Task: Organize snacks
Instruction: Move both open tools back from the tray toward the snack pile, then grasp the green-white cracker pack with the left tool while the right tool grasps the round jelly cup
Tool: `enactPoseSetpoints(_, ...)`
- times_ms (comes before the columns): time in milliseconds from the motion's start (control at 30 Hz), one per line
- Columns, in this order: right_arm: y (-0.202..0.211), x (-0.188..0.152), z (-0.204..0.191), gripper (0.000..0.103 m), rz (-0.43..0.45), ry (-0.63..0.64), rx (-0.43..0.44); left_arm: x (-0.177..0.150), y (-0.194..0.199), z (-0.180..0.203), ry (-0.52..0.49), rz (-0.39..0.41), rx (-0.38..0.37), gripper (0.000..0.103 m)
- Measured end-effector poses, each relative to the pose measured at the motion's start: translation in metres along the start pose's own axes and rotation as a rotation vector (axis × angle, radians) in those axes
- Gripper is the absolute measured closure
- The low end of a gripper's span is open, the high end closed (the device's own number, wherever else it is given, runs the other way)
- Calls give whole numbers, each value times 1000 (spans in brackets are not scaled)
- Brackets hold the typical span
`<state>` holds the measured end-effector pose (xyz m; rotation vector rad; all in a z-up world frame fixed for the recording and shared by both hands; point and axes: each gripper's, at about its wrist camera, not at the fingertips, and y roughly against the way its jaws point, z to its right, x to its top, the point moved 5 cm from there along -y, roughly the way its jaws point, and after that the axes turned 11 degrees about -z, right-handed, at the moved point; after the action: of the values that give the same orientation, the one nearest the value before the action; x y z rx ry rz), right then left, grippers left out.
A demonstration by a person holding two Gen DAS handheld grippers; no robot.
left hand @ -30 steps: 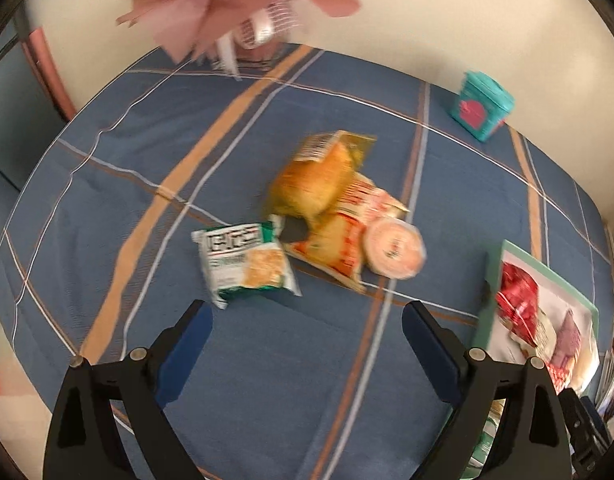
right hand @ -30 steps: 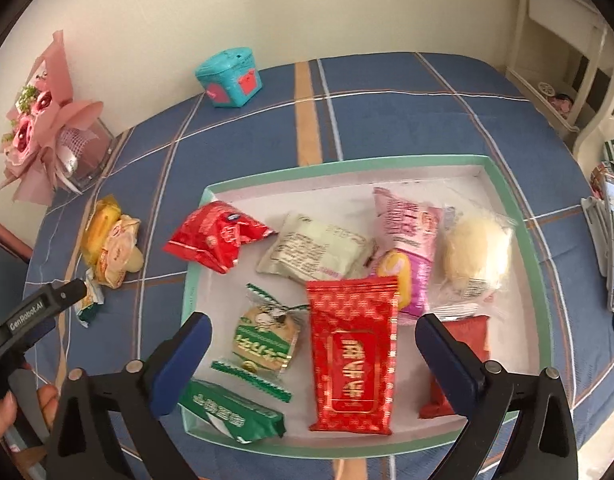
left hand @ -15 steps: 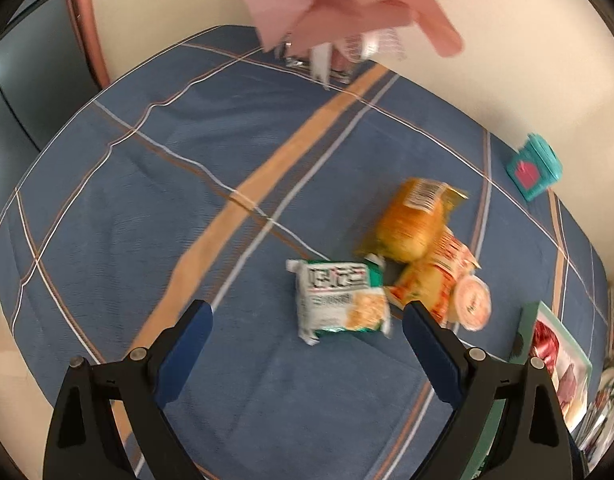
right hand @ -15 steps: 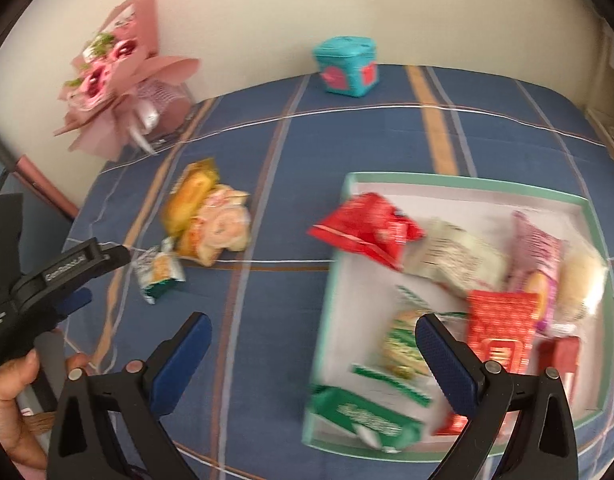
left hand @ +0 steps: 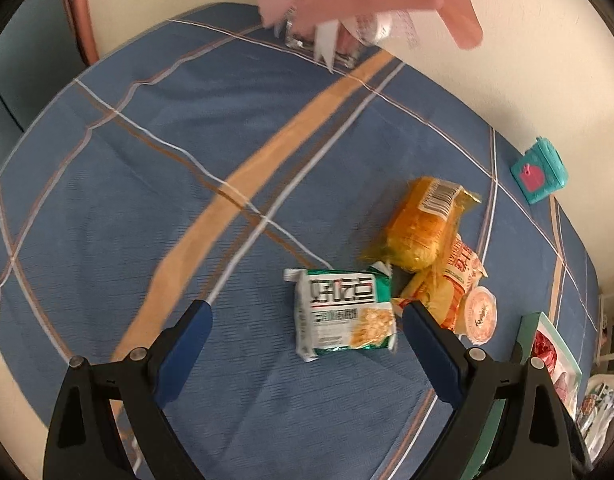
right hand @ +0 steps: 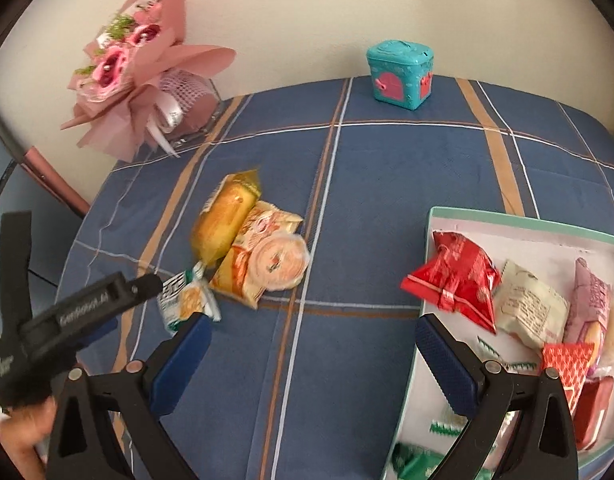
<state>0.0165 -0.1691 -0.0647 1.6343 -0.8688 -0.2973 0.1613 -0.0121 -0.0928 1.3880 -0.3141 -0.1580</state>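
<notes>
1. Left claw: jaws spread wide, nothing between the pads. It hangs above the desk, pointing steeply down. The green-and-white snack packet lies flat on the cloth, nearer its right finger. Judgement: the wide opening suits a grab across the packet's width.
2. Right claw: jaws also wide apart, empty, over bare cloth between the loose snacks and the tray. Judgement: it waits while the left one works.
3. Tray: at the desk's right side, near its front edge. It holds sorted packets: a red bag, a pale wrapper, a pink one and others partly hidden. Judgement: this is the collecting place.
4. Loose pile, towards the left side of the desk: a yellow cake pack, an orange packet and a round sealed cup lying on it, all touching. The green packet sits just beside them, nearer the front edge. Judgement: these four remain to be moved.
5. Surface: blue plaid tablecloth with tan and white stripes, soft, slightly creased.
6. Far edge: a teal toy box and a pink wrapped bouquet stand against a plain cream wall.
</notes>
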Motion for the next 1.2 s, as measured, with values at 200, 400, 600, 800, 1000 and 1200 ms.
enactPoseSetpoints(200,-23,19,-3,12,-28,10,-9,8,-22,5,22,-60,-39,7)
enactPoseSetpoints(400,-48,33,-15,21,-54,50,-27,16,-37,2,64,-95,-63,7)
enactPoseSetpoints(600,-62,38,-23,28,-64,73,-45,17,-45,4,61,-115,-54,15)
enactPoseSetpoints(800,-73,44,-25,39,-68,63,-21,19,-47,4,65,-114,-45,15)
enactPoseSetpoints(1000,-83,43,-24,52,-96,52,-20,19,-50,11,45,-113,-16,16)
enactPoseSetpoints(1200,-85,41,-19,55,-99,35,-14,17,-49,19,39,-105,-18,25)
